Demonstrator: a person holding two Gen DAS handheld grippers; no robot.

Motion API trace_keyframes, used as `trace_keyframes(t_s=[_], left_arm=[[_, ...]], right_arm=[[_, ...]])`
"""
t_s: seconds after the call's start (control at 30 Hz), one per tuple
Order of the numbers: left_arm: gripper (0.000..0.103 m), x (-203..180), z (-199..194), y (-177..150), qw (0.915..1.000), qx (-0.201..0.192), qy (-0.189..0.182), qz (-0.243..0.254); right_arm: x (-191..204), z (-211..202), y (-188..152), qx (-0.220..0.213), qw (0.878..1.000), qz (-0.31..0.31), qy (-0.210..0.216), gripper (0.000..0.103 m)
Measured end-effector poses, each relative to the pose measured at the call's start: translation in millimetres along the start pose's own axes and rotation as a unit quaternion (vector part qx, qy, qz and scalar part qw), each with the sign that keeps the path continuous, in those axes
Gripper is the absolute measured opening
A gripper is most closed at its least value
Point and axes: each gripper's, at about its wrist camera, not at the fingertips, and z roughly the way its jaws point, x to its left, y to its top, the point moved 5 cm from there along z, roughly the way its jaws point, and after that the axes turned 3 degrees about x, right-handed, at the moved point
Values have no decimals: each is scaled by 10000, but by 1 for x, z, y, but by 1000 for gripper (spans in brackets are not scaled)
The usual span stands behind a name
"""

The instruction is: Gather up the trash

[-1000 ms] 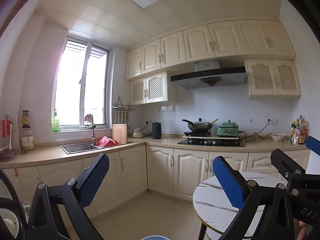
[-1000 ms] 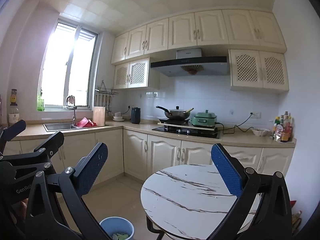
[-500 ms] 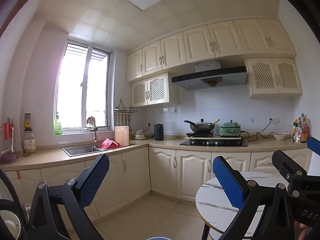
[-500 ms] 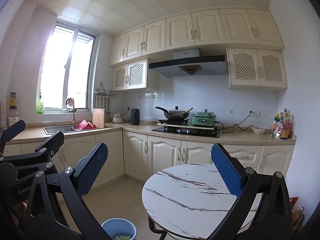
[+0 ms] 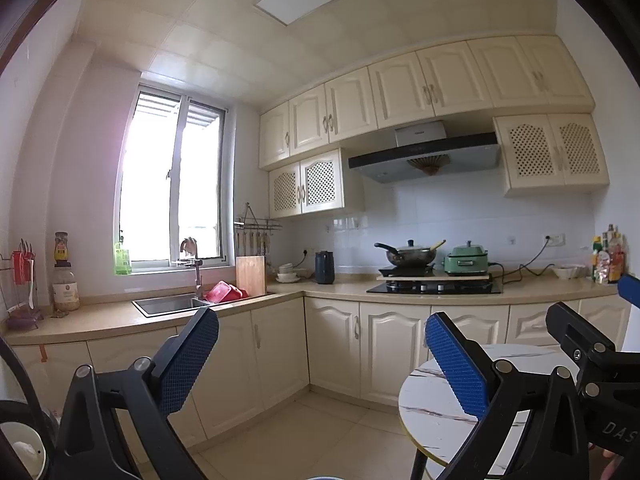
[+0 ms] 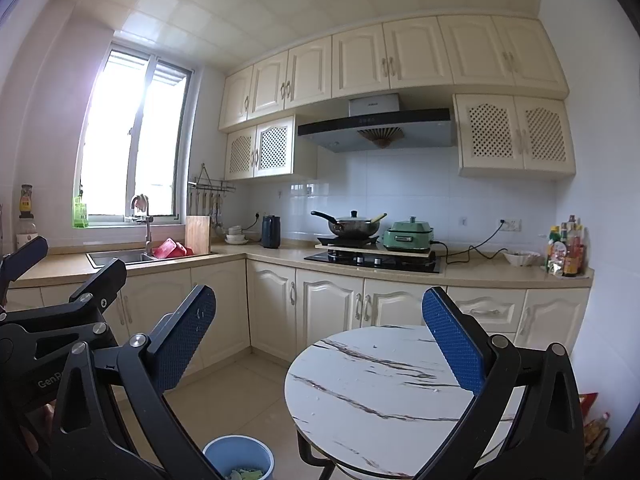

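Blue bin [image 6: 239, 458] cut off below, contents unclear, both grippers [image 5: 322, 354] [image 6: 320, 330] empty, agape

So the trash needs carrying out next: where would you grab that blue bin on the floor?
Take the blue bin by its rim, coming straight down from above. It stands upright and open-topped beside the round table, so one finger can probably slip inside the thin wall and one outside, on the side away from the table's legs.

Round marble-patterned table [image 6: 372, 384], few tiny crumbs, blue bin [image 6: 238, 455] on tiled floor [image 6: 224, 396]
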Motion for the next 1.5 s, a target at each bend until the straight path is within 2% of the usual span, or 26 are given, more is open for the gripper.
trace_keyframes(t_s=[0.6, 1.03, 1.3, 1.5], left_arm=[[102, 13, 10, 6, 10000, 42, -44, -10], [102, 26, 33, 18, 9989, 446, -163, -45], [102, 35, 41, 37, 9988, 460, -171, -39], [102, 37, 41, 36, 9988, 461, -184, -44]], right_arm=[[-1, 2, 0, 44, 10000, -8, 25, 103], [-3, 12, -8, 300, 9995, -22, 91, 103], [-3, 14, -10, 351, 9993, -19, 99, 103], [-4, 15, -11, 359, 9993, -17, 102, 103]])
